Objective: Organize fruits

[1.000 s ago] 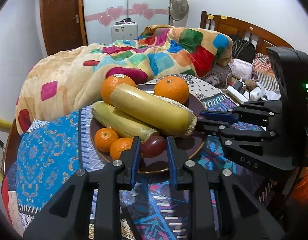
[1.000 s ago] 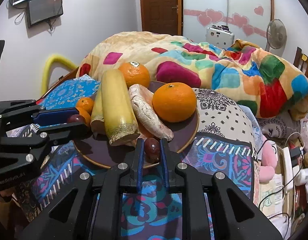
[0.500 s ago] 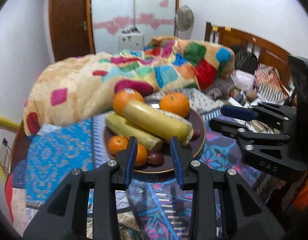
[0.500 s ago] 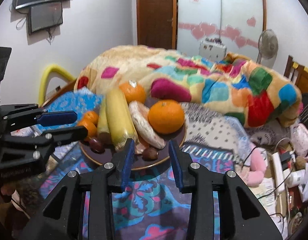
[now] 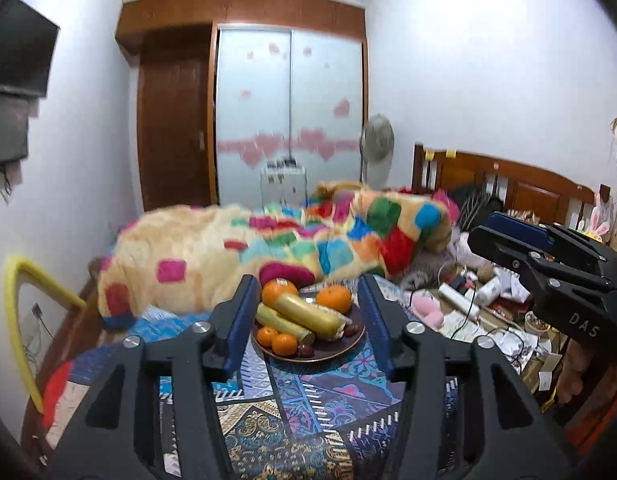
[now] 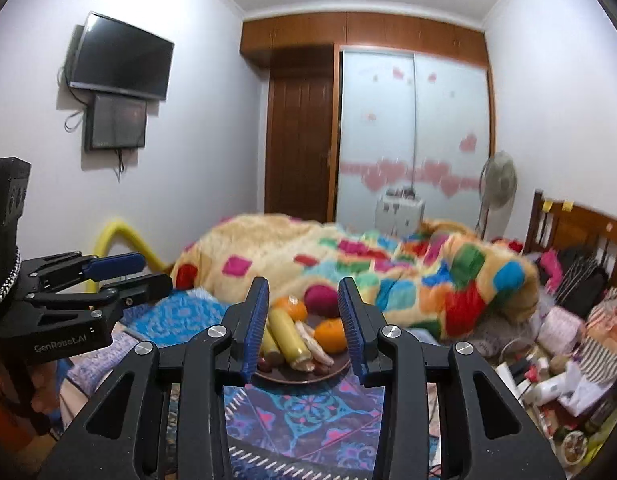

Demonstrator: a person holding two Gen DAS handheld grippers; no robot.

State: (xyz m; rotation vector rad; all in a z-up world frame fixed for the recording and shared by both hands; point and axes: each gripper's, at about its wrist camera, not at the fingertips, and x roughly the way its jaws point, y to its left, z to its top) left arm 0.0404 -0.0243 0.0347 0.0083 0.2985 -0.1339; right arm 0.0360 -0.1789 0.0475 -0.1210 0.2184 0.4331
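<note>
The right gripper (image 5: 508, 240) carries the letters "DAS" on its body; the left gripper (image 6: 120, 272) reads "GenRobot.AI". Both hang above the patterned bedcover (image 5: 308, 408), each with its 2 tongs spread wide and nothing between them. The brown plate (image 5: 332, 354) lies at 12 o'clock from both, well apart from the fingertips. On it sit 2 large oranges (image 5: 334, 297), 2 small oranges (image 5: 284, 343), 2 long yellow-green stalks (image 5: 310, 313), a pale root piece (image 6: 312, 344) and 2 dark red fruits (image 5: 305, 349). A patchwork blanket (image 5: 244, 256) is heaped behind the plate.
</note>
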